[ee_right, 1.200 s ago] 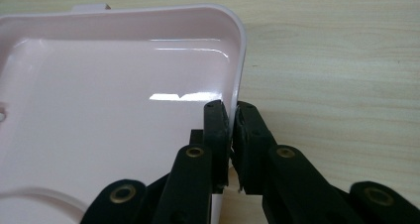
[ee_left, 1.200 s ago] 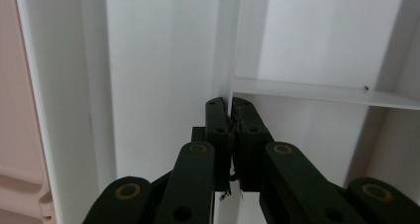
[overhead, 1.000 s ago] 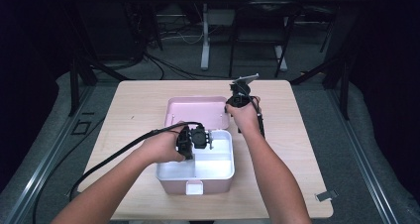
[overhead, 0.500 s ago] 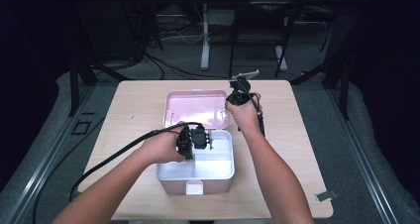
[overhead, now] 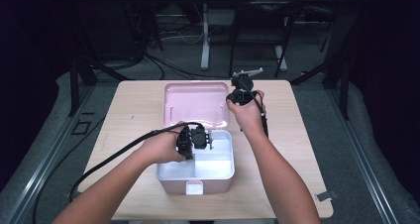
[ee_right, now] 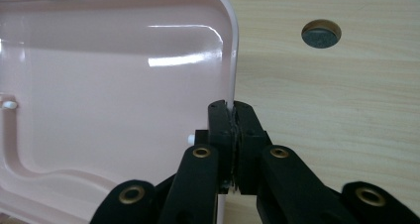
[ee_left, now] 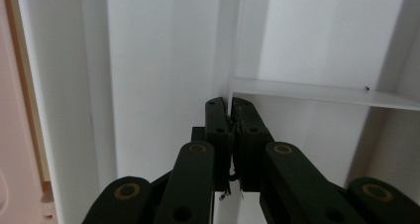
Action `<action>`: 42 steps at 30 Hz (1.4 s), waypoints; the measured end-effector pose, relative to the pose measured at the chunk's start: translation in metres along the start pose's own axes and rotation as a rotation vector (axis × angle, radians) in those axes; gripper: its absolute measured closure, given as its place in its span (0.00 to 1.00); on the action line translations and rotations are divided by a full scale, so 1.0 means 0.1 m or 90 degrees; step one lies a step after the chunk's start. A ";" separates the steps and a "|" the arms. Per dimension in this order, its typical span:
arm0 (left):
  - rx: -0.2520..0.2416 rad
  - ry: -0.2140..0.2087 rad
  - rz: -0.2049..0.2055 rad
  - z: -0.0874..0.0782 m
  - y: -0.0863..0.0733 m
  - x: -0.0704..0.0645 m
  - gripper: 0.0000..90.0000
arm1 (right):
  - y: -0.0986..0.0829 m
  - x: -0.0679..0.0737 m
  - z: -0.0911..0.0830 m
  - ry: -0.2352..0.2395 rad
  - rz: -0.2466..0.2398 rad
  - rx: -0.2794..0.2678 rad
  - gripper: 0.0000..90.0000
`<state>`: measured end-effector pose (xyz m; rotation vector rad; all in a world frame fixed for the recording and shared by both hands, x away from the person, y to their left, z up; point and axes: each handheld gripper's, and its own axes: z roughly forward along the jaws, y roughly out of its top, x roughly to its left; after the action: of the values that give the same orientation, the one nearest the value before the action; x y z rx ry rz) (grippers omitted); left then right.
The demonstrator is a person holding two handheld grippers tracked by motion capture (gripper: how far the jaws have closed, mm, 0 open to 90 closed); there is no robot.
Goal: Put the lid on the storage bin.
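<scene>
A pink box [overhead: 195, 177] with a white inside is seen near the front of the table [overhead: 138, 110], its lid [overhead: 195, 102] thrown open behind it. The lid's right edge is pinched by the right gripper [ee_right: 231, 110]. A white divider [ee_left: 233, 60] inside the box is clamped by the left gripper [ee_left: 230, 107]. No writing can be read.

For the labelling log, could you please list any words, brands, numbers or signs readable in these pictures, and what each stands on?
There are none to read.
The pink lid is plain, with moulded ridges only.
The white tray and its divider carry no print.
The wooden table shows a round hole, no marking.
The left gripper and the right gripper show brass rivets, no lettering.
</scene>
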<state>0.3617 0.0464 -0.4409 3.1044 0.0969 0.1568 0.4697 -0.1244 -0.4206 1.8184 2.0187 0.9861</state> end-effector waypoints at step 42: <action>-0.011 0.033 -0.007 -0.06 -0.05 -0.06 0.93 | -0.42 0.09 -0.63 0.042 -0.107 -0.154 0.98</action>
<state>0.3545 0.0513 -0.4354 3.0829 0.1126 0.2374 0.3977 -0.1355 -0.3976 1.4865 1.9537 1.1934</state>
